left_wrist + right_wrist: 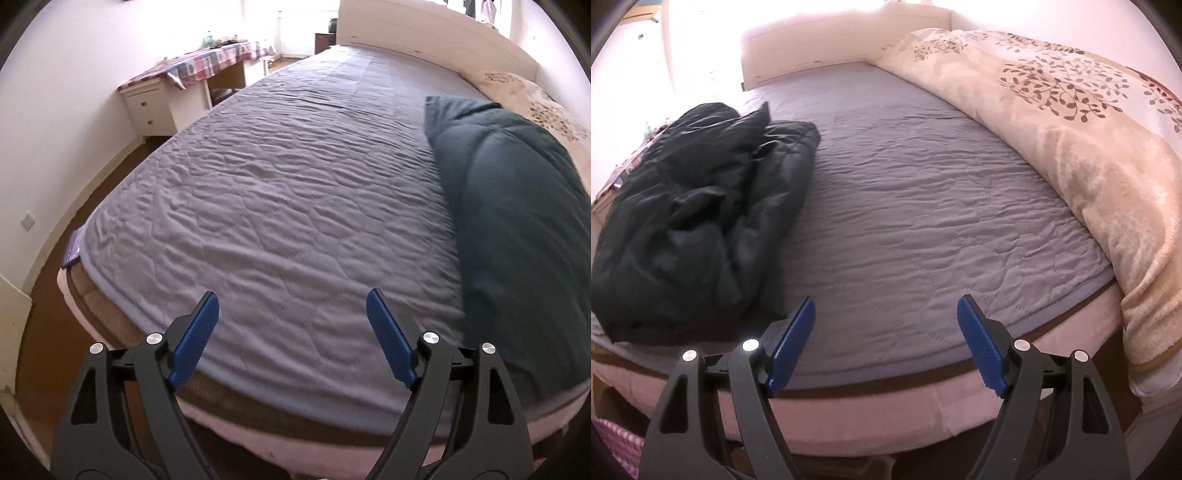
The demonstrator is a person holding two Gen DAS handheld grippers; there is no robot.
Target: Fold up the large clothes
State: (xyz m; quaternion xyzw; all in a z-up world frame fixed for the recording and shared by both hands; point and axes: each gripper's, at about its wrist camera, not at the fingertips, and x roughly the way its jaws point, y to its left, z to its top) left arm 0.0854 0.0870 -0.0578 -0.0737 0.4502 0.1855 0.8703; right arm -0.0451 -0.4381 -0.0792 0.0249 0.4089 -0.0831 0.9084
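A dark green padded jacket (698, 206) lies bunched on the grey quilted bed cover (923, 229), near the bed's front edge. In the left wrist view it fills the right side (517, 229). My left gripper (291, 314) is open and empty, above the front edge of the bed, left of the jacket. My right gripper (886, 317) is open and empty, above the front edge, right of the jacket. Neither touches the jacket.
A cream blanket (1082, 140) with a brown leaf print is heaped along the bed's right side. A white headboard (424, 40) stands at the far end. A white desk (166, 99) with a plaid cloth stands by the left wall. Brown floor (74, 236) runs beside the bed.
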